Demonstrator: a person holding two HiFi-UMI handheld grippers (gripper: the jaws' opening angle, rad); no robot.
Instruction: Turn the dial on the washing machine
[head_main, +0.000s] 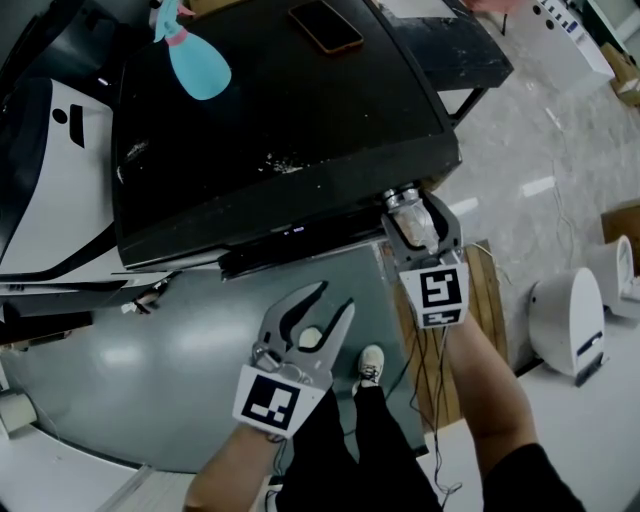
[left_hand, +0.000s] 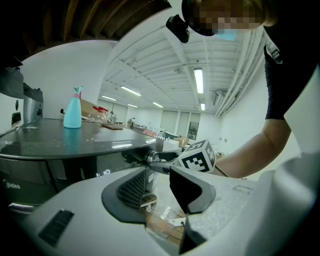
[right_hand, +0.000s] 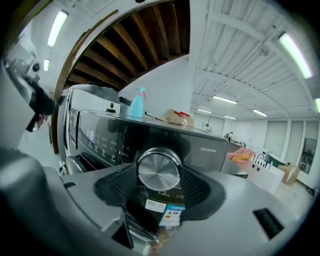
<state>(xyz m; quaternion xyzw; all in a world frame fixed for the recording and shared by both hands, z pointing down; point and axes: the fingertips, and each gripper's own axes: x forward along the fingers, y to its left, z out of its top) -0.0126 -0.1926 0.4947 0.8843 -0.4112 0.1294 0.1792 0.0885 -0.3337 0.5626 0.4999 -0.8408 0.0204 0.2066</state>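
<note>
The dark washing machine (head_main: 270, 130) fills the middle of the head view, with its silver dial (head_main: 400, 198) at the front right corner. My right gripper (head_main: 412, 206) is shut on that dial. In the right gripper view the dial (right_hand: 158, 169) sits squeezed between the two black pads (right_hand: 120, 187), next to the lit control panel (right_hand: 100, 137). My left gripper (head_main: 337, 296) hangs open and holds nothing, lower down in front of the machine's grey front (head_main: 150, 380). The left gripper view looks past the open left gripper (left_hand: 160, 187) to the right gripper's marker cube (left_hand: 197, 156).
A light blue spray bottle (head_main: 195, 60) and a phone (head_main: 326, 26) lie on the machine's top. A wooden pallet (head_main: 490, 290) and white devices (head_main: 568, 320) stand on the floor to the right. Cables hang from the right gripper. The person's shoe (head_main: 370, 365) shows below.
</note>
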